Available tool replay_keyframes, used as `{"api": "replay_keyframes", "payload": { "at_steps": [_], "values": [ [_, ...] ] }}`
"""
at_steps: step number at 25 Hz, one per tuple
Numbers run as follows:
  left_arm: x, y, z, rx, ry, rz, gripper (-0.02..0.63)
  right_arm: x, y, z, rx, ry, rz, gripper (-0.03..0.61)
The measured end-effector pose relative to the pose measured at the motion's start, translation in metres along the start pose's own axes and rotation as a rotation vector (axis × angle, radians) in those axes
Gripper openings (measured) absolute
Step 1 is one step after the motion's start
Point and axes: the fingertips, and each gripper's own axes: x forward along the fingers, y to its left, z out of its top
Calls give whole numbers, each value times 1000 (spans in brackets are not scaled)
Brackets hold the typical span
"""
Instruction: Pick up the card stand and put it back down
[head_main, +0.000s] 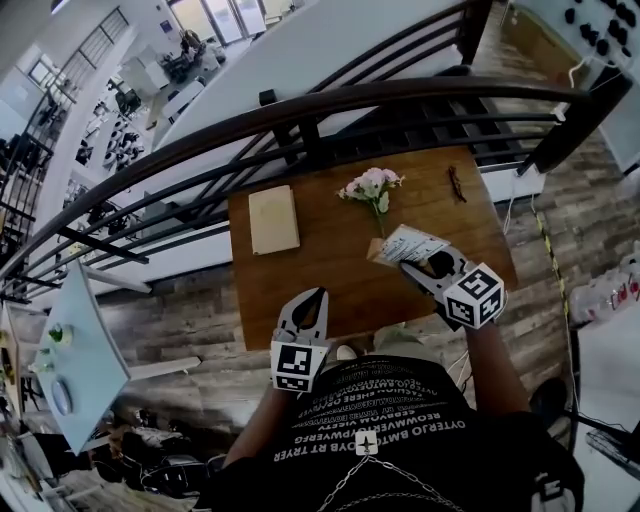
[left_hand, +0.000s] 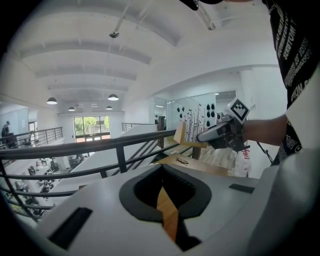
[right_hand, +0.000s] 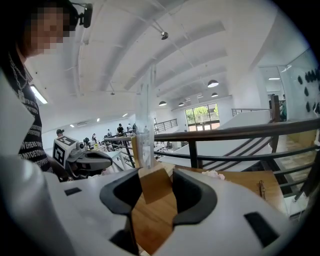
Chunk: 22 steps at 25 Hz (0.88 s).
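The card stand is a small wooden block (right_hand: 153, 185) with an upright clear holder (right_hand: 145, 125), and it carries a printed white card (head_main: 412, 243). My right gripper (head_main: 408, 264) is shut on the wooden block, at the right side of the brown table (head_main: 320, 280). In the left gripper view the stand (left_hand: 188, 136) appears raised a little above the tabletop in the right gripper (left_hand: 220, 134). My left gripper (head_main: 316, 296) hovers at the table's near edge, its jaws together with nothing in them. It also shows in the right gripper view as the left gripper (right_hand: 87, 162).
A beige notebook (head_main: 273, 219) lies at the table's left. Pink flowers (head_main: 371, 186) lie at the far middle and dark glasses (head_main: 456, 184) at the far right. A black railing (head_main: 300, 115) runs just behind the table, with a drop to a lower floor beyond.
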Motion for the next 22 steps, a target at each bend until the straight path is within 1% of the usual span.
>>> {"api": "replay_keyframes", "payload": {
  "at_steps": [9,22],
  "values": [
    [1,1,-10,-12,20,12,20,29,-7,-47,80,66,21,186],
    [6,7,-18,-32,44,35,20,61,-31,-120,139,189,9,186]
  ]
}}
